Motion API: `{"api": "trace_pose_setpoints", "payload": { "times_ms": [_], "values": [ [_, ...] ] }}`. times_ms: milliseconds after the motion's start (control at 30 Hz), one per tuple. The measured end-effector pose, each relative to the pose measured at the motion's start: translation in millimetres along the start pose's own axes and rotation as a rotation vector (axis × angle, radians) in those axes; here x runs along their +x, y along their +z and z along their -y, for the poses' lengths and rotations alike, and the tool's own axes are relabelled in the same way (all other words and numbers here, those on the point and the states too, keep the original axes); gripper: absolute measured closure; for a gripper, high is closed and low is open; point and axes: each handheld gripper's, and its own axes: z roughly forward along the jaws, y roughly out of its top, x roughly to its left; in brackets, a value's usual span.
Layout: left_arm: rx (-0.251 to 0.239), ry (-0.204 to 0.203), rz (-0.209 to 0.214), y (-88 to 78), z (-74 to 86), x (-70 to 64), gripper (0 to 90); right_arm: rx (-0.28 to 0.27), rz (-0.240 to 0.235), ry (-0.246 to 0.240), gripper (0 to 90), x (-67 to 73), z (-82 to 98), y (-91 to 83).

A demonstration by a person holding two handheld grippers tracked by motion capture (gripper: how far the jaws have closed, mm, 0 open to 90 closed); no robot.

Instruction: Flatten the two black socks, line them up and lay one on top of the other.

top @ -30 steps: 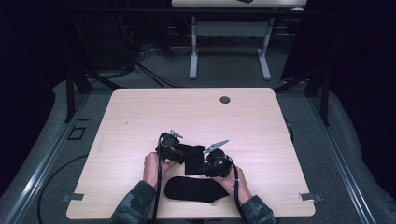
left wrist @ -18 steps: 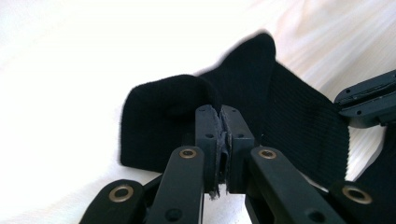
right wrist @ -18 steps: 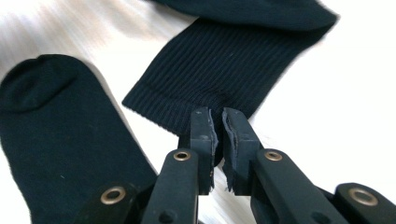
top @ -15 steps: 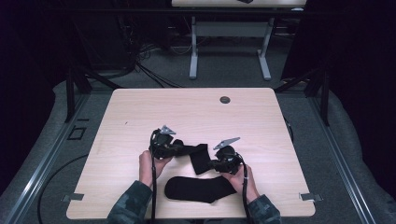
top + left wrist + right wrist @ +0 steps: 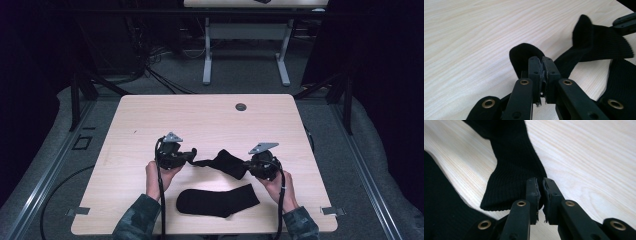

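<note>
Light wood-grain table [image 5: 150, 120] with a round grommet hole [image 5: 241, 106], grey carpeted floor [image 5: 240, 80], dark dim surroundings, a second desk's white legs [image 5: 206, 52] beyond, tangled black cables [image 5: 150, 70] on the floor at left

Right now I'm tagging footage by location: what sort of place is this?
Likely a lab or recording studio, not a home: a bare wooden table on grey carpet, dark curtains around it, loose cables on the floor behind.

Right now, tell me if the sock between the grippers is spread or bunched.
Partly spread: the held sock hangs stretched between the left gripper and right gripper, still kinked mid-length. Each is shut on an end.
</note>
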Motion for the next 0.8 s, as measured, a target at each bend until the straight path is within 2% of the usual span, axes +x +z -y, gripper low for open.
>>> {"api": "trace_pose_setpoints", "payload": {
  "times_ms": [167,267,300,333,400,433,500,567,633,700,733,800],
  "values": [
    [-0.013,-0.006,0.004,-5.6,4.4,-0.2,86.2,-0.032,0.020,-0.009,83.2,1.3,3.7,-13.5],
    [0.036,0.000,0.004,-0.9,14.1,1.7,83.8,-0.029,0.028,-0.046,81.4,2.0,9.5,-14.8],
    [0.073,-0.010,0.005,2.6,20.3,4.3,83.0,-0.008,0.018,-0.058,80.4,0.9,12.4,-11.5],
    [0.091,-0.020,0.004,5.1,24.2,6.2,80.2,0.032,0.007,-0.067,77.1,-0.5,16.6,-6.2],
    [0.135,-0.054,0.013,8.6,33.2,12.4,73.4,0.088,-0.045,-0.047,69.8,-4.9,21.7,-0.3],
    [0.142,-0.070,0.003,9.3,36.7,14.7,68.9,0.100,-0.060,-0.030,65.5,-8.6,24.2,-0.5],
    [0.155,-0.107,0.010,7.2,40.8,21.5,55.2,0.082,-0.117,0.026,56.0,-16.7,26.6,-6.9],
    [0.139,-0.122,-0.002,2.2,40.9,25.2,45.1,0.055,-0.158,0.067,49.3,-26.0,26.1,-12.8],
    [0.135,-0.137,-0.022,-1.7,39.2,27.1,40.1,0.055,-0.177,0.084,46.6,-28.4,24.4,-12.0],
    [0.142,-0.150,-0.037,-2.9,37.9,29.1,35.0,0.083,-0.201,0.106,40.6,-29.7,22.4,-6.0],
    [0.149,-0.147,-0.050,-2.2,37.7,29.2,34.6,0.091,-0.226,0.114,38.6,-28.7,22.5,-3.1],
    [0.170,-0.148,-0.048,2.3,38.3,30.8,34.2,0.098,-0.274,0.122,34.8,-26.8,24.2,2.7]
  ]
}}
